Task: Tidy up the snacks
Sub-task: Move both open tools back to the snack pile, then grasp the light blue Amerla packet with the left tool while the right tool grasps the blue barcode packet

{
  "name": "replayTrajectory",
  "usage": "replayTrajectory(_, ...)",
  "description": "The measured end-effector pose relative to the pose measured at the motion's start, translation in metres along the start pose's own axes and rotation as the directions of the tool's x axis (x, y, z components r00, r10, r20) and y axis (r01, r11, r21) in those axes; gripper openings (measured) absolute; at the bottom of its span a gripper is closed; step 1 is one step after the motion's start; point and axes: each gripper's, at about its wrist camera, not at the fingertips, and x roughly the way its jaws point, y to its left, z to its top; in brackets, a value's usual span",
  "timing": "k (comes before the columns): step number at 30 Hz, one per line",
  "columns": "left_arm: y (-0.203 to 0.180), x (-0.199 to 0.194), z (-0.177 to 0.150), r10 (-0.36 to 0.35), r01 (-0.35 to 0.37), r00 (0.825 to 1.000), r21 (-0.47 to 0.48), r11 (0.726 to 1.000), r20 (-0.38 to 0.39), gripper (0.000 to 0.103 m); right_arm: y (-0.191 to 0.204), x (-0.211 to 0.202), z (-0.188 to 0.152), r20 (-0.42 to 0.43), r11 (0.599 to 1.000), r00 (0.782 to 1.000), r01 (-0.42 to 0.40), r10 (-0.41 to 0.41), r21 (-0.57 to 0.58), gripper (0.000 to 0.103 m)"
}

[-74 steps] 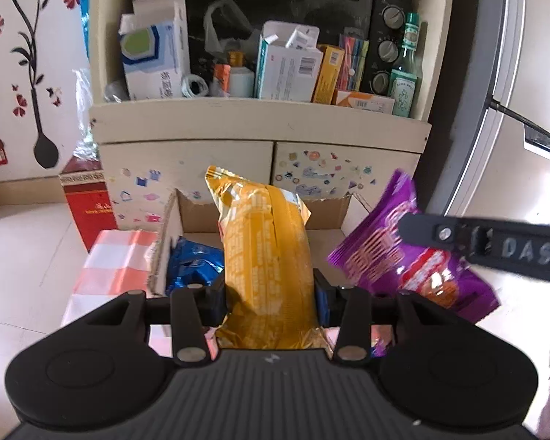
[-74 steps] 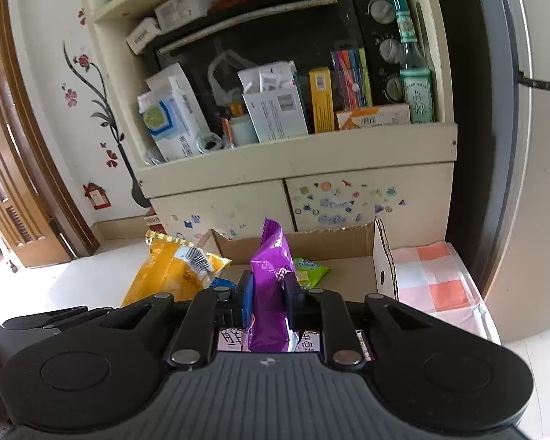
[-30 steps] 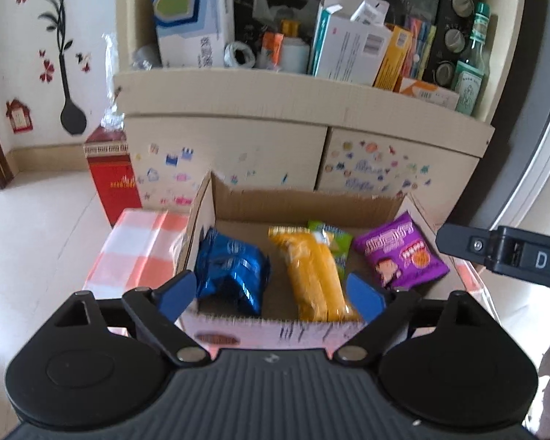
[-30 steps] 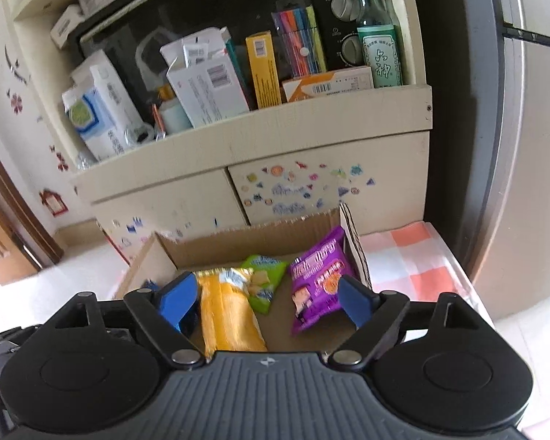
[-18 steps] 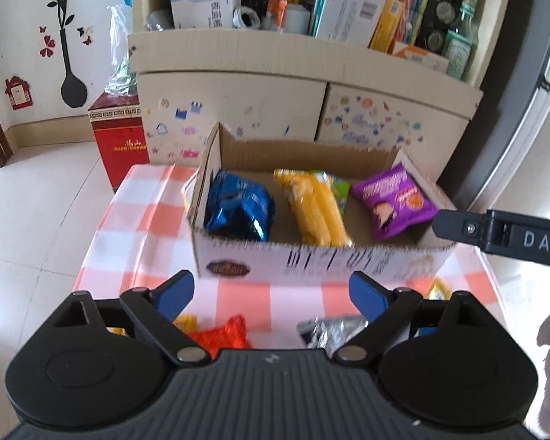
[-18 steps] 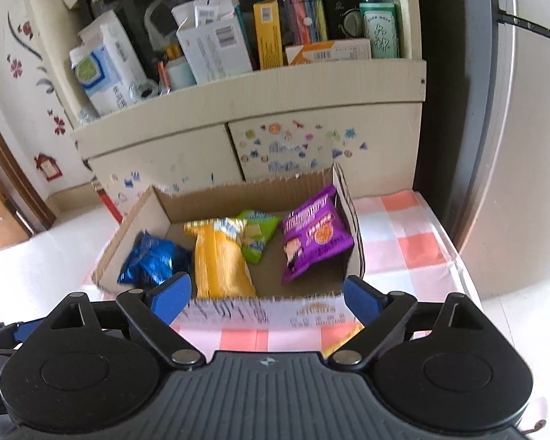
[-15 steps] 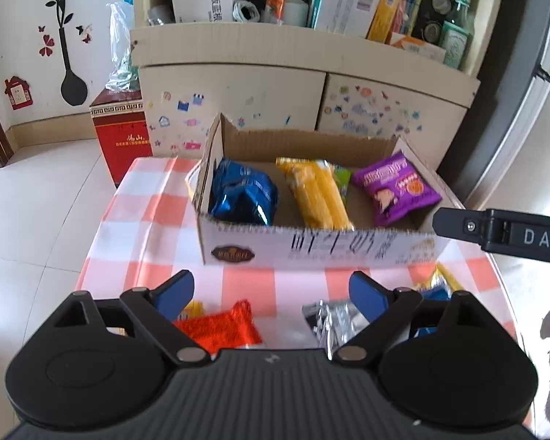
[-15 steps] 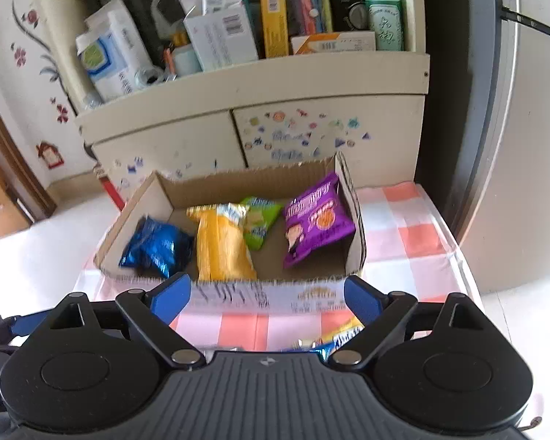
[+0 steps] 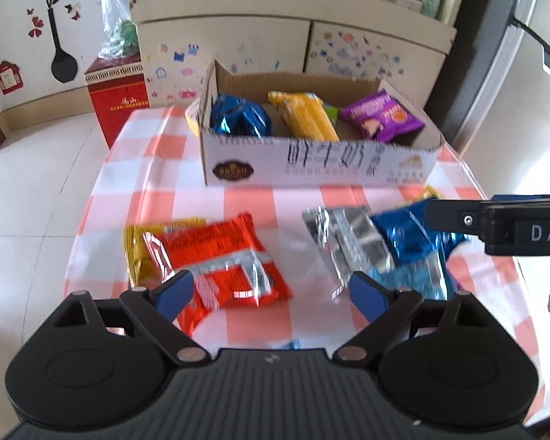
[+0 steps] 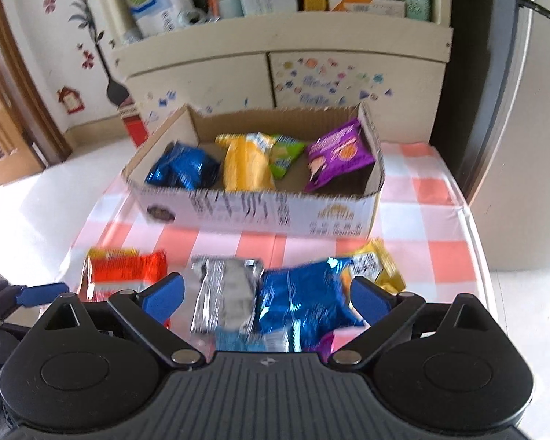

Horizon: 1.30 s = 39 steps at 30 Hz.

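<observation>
Currently: box point(image 10: 260, 212) holds 4 packs; more packs lie loose on cloth point(image 9: 157, 183). Left gripper point(image 9: 271, 291) wide, empty, over red pack point(image 9: 223, 256). Right gripper point(image 10: 267, 293) just opened wide, empty, over blue pack point(image 10: 304, 300). Risk: overlapped silver pack point(image 10: 225, 293) may be pinched too.

Bright daylight floods both views, blowing out the floor point(image 10: 36, 198) at left. Motion blur smears the snack packets (box print too); fisheye edges curve.

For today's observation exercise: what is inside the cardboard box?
The box holds a blue bag, a yellow bag, a green packet partly under the yellow one, and a purple bag. Anything beneath them is hidden.
</observation>
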Motion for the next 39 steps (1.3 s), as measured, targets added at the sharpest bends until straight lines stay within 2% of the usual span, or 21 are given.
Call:
replayTrajectory(10,0.006,0.003,-0.033,-0.012,0.014,0.997,0.02,1.0,-0.07,0.092,0.01,0.006,-0.029,-0.074,0.994,0.997,0.011,-0.02,-0.111,0.1)
replayTrajectory(20,0.013,0.013,-0.059,0.007,-0.004,0.992,0.022,1.0,-0.128,0.092,0.006,0.021,-0.046,-0.12,0.995,0.992,0.022,-0.034,-0.097,0.1)
replayTrajectory(31,0.013,0.027,-0.068,-0.02,0.021,0.991,0.005,1.0,-0.135,0.092,0.023,0.04,-0.05,-0.129,0.986,0.99,0.041,-0.062,-0.164,0.1)
replayTrajectory(35,0.012,0.035,-0.071,0.0,0.0,0.99,0.002,1.0,-0.142,0.093,0.027,0.049,-0.052,-0.133,0.98,0.987,0.058,-0.084,-0.188,0.1)
replayTrajectory(39,0.007,0.037,-0.072,0.024,-0.018,0.991,0.043,0.999,-0.132,0.094,0.029,0.052,-0.053,-0.124,0.975,0.987,0.076,-0.103,-0.207,0.1)
